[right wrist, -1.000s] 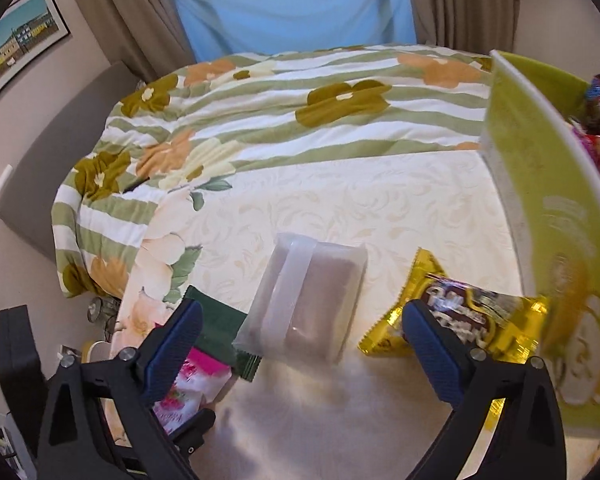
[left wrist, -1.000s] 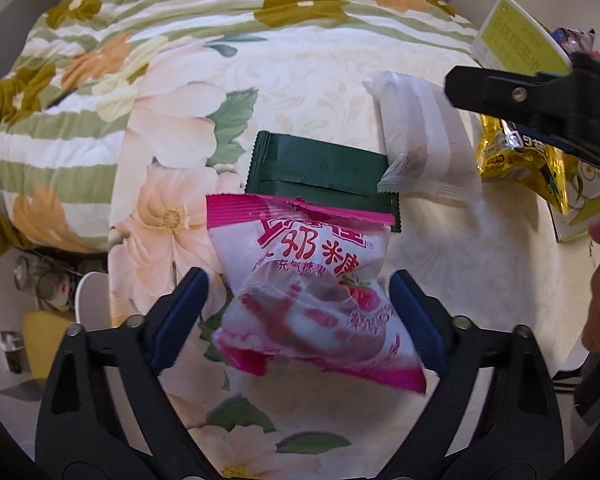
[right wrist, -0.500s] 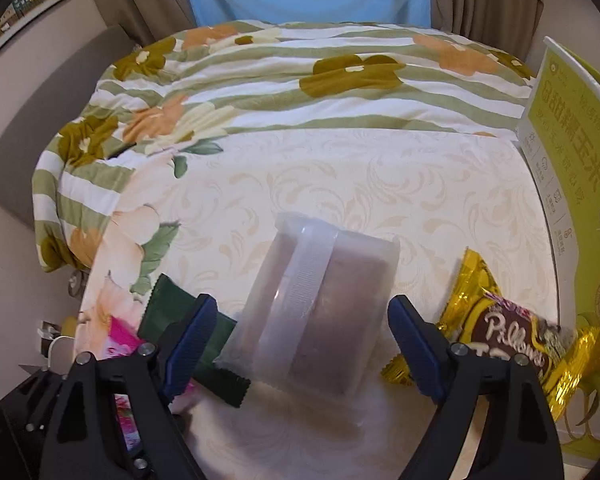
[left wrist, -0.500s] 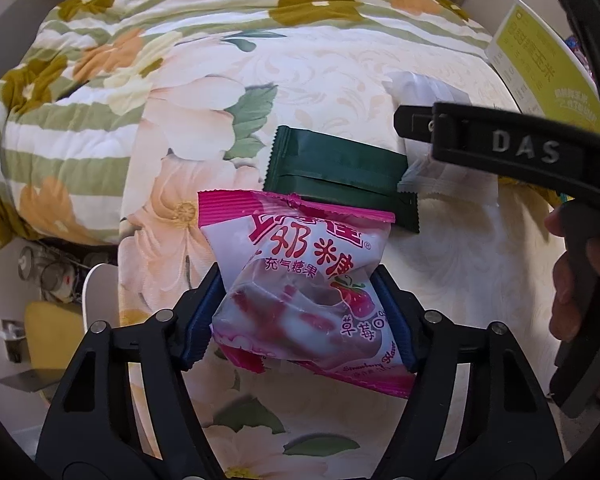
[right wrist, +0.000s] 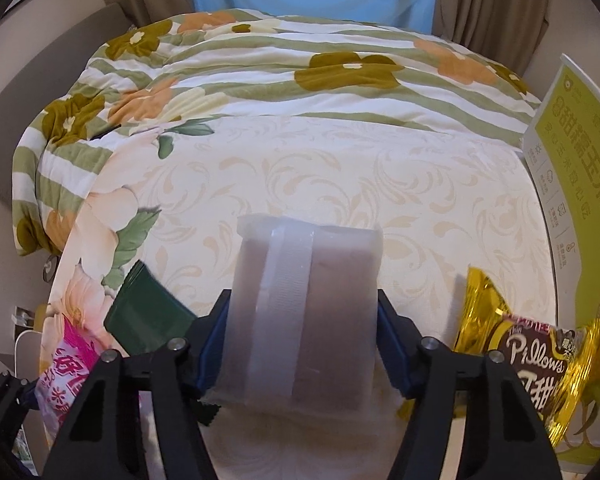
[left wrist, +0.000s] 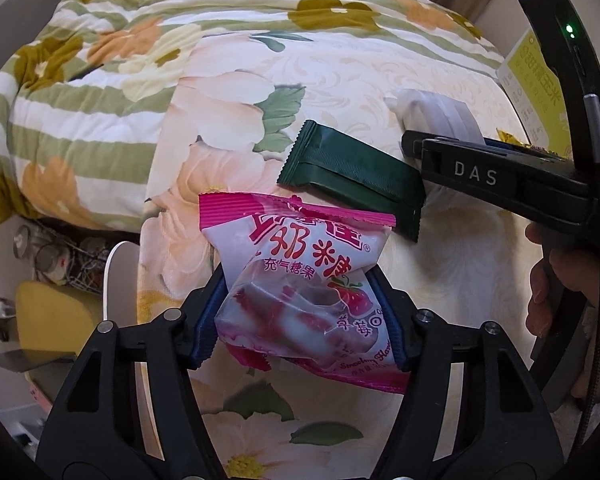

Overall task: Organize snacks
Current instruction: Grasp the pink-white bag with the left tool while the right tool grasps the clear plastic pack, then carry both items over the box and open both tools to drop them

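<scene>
Soft, even daylight, faint shadows, sharp centre, strong fisheye bending at dark edges.

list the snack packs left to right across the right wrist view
pink strawberry candy bag → dark green foil wrapper → frosted translucent pack with a brown bar inside, between the right gripper fingers → gold foil Pillows packet → tall yellow-green carton
</scene>
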### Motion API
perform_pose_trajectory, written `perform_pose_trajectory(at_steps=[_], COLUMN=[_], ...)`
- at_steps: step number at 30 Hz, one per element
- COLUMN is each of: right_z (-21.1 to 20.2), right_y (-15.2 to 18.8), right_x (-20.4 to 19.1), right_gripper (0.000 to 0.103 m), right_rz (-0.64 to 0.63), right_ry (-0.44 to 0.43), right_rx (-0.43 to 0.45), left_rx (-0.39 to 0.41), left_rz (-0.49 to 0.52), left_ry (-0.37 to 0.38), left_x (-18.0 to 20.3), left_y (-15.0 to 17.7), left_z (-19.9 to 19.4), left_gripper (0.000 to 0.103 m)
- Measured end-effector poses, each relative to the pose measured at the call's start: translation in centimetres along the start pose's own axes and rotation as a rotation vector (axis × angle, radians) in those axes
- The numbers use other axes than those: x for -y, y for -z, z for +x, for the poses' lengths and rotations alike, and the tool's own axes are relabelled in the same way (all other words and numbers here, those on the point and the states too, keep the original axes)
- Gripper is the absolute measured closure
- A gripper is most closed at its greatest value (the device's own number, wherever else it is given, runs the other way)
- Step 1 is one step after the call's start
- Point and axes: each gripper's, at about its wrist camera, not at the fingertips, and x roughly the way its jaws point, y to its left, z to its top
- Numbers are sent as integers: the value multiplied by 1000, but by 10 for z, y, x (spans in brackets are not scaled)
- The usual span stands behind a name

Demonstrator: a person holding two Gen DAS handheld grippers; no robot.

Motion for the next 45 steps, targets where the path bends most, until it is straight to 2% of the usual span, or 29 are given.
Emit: perform_pose_trajectory(at_steps=[5,10,16,23,29,34,39,45], right_z=[-6,-31,-82,-160,-218,-252,-274,-286], right_y=[0,-1,-5,-2,12,27,43,54], right_x=[4,3,5,25,71,129,195,263], right_gripper=[44,44,44,44,44,44,44,44], right_rz=[17,17,44,104,176,236,280,306], right_ry=[-35,-54,-100,-126,-96,-31,26,36], right_rx=[-1,42,118,209,263,294,304,306], left_rx=[18,60,120,217,281,290,282,249], left_rz=[-32,-34,-18,64,160,228,265,278], left_ry=[15,21,45,110,185,263,311,309], left_x=[-6,-9,-3,27,87,157,232,321], left_y=[-1,-6,-17,-46,-73,-88,-99,-115], left_z=[-10,-34,-78,-137,-173,-183,-177,-145], left_gripper=[44,44,44,44,44,44,43,43])
